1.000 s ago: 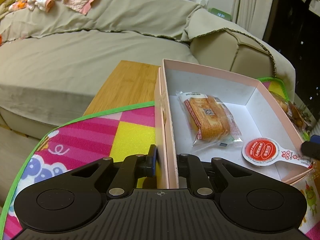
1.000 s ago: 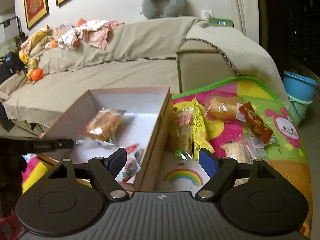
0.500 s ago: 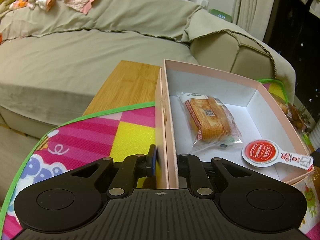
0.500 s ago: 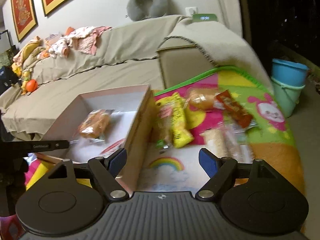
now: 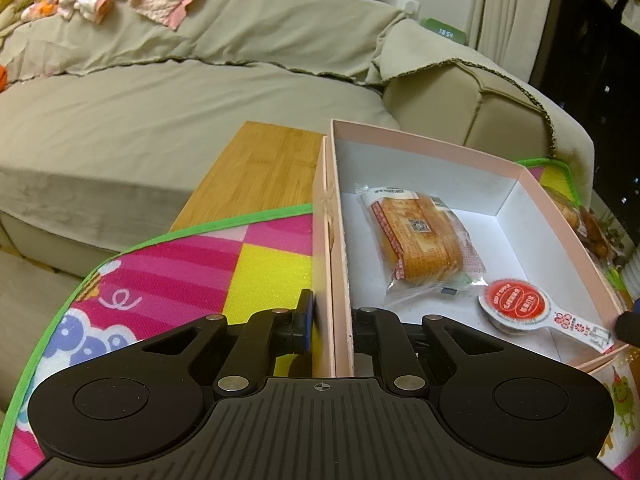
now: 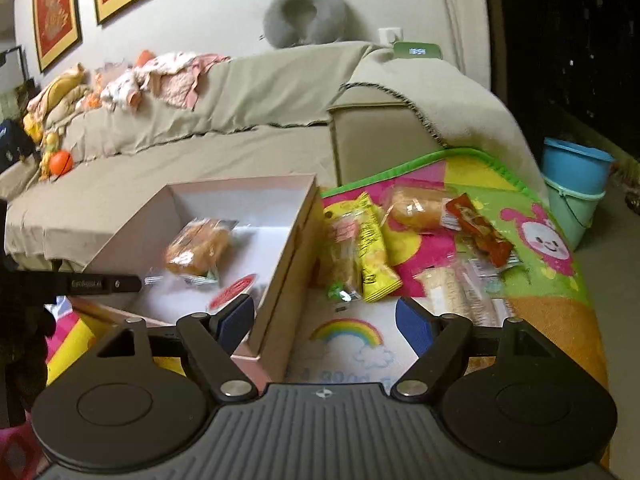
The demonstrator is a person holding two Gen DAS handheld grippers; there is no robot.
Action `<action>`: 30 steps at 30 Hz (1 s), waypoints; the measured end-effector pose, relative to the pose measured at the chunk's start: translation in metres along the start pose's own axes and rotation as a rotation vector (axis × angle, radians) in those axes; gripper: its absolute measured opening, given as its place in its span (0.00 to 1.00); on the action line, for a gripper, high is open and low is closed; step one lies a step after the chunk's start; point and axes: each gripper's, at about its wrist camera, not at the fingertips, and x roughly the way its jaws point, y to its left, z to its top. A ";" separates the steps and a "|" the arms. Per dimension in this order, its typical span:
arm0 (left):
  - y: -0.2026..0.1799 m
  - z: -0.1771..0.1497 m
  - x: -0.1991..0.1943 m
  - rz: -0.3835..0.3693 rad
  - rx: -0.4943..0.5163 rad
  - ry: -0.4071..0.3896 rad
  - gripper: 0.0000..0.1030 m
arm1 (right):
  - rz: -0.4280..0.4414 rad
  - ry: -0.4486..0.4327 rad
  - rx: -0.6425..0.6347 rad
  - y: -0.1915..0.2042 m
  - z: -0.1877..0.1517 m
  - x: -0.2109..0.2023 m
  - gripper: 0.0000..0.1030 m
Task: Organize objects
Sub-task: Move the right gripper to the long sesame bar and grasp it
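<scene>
Step in hand: I anchor the box w/ one hand and fetch the next snack w/ the other.

Nearest, the left gripper (image 5: 332,322) is clamped shut on the near-left wall of the pink box (image 5: 560,232); one finger sits outside the wall, the other inside. I judge this a steadying hold, not a lift. Box rests on the play mat (image 5: 200,264), partly over a wooden board (image 5: 260,168).

The right gripper (image 6: 325,318) hangs w/ fingers apart, nothing between them, just above the mat's rainbow print. Its left pad is beside the box's right wall.

Inside the box: a wrapped bread (image 5: 420,244) mid-floor and a red-lidded sauce cup (image 5: 516,304) near the front right corner. So approx. two items are stowed.

Pending items lie right of the box on the mat: yellow snack packet (image 6: 374,256) touching a clear packet (image 6: 340,252); farther, a second bread (image 6: 416,208); a red packet (image 6: 480,232); nearer right, pale cracker packs (image 6: 452,292).

Next move, my judgement: advance the right gripper to the yellow packet, straddle it across its narrow width, close, then carry left over the wall.

Obstructions: the packets overlap, so a pinch may drag a neighbour. The box wall stands close on the left; keep clearance. Film wrappers look slippery.

Beyond: sofa (image 6: 240,152), blue bucket (image 6: 576,164), neither in the path.
</scene>
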 end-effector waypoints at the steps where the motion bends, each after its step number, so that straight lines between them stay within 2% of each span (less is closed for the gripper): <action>1: 0.000 0.000 0.000 -0.001 -0.002 0.001 0.13 | -0.004 0.008 -0.004 0.003 0.000 0.004 0.76; 4: 0.001 0.000 0.000 -0.005 -0.003 0.002 0.13 | -0.028 0.008 -0.027 0.013 0.001 0.013 0.76; 6: 0.001 0.000 0.000 -0.007 -0.002 0.001 0.13 | -0.004 0.012 -0.028 0.017 0.002 0.016 0.76; 12: 0.001 0.000 0.000 -0.006 -0.003 0.001 0.13 | 0.004 -0.043 -0.024 0.006 0.004 0.000 0.76; 16: 0.002 0.000 0.000 -0.006 -0.003 0.001 0.13 | -0.082 -0.062 -0.004 -0.019 0.004 -0.008 0.76; 23: 0.002 0.000 0.000 -0.005 -0.001 0.001 0.13 | -0.258 0.026 0.030 -0.065 -0.010 0.016 0.76; 30: -0.004 0.000 -0.001 0.017 0.029 -0.005 0.12 | -0.268 0.093 -0.006 -0.071 -0.015 0.044 0.76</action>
